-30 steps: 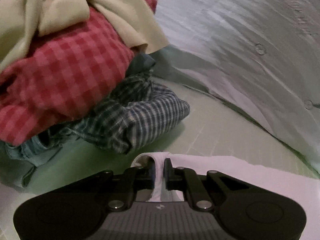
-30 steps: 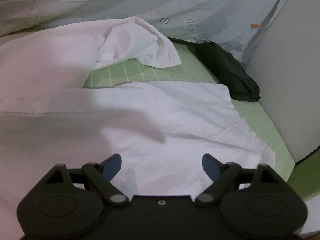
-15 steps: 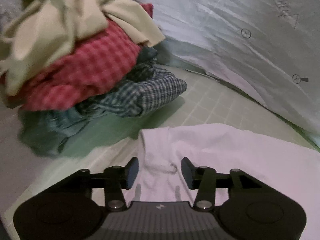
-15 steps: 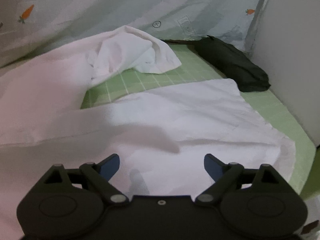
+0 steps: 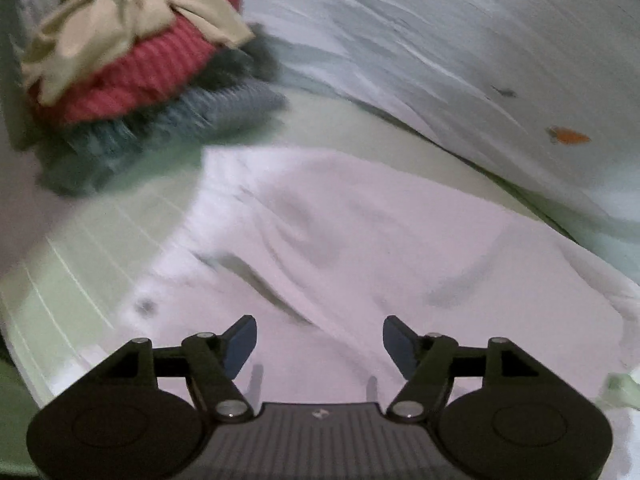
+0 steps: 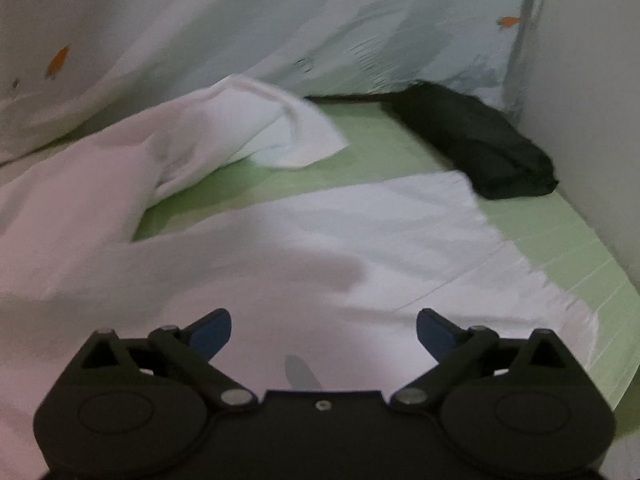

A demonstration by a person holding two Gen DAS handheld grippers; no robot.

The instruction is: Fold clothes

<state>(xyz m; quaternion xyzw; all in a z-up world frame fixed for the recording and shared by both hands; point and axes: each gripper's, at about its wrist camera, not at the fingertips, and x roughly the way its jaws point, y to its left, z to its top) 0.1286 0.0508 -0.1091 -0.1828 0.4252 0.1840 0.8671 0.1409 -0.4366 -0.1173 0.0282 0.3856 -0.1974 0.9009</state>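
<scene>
At far left of the left wrist view, the pile [image 5: 136, 64] of unfolded clothes, cream on top, red check under it and blue check at the bottom, now sits smaller and farther up the frame than 1 second ago, and it is blurred. It rests on the green mat [image 5: 84, 248], just beyond the white shirt [image 5: 360, 240].

The left hand-held gripper [image 5: 318, 342] held a fold of that shirt pinched between its fingers 1 second ago. Now its jaws are opening, the blue pads stand apart, and nothing is between them; the shirt lies flat on the mat below. More of the shirt shows than before, including a dark button near its left edge. A pale sheet [image 5: 460, 40] with a small orange carrot print rises behind.

In the right wrist view, the right hand-held gripper [image 6: 324, 332] hovers over the shirt [image 6: 280, 260] with its jaws opening, a little wider than 1 second ago, and nothing between them. A bunched part of the shirt still lies heaped toward the sheet [image 6: 200, 20]. At right, the dark bundle [image 6: 476, 144] stays on the mat [image 6: 560, 240] against a white wall [image 6: 592, 80], touching the shirt's far corner.
</scene>
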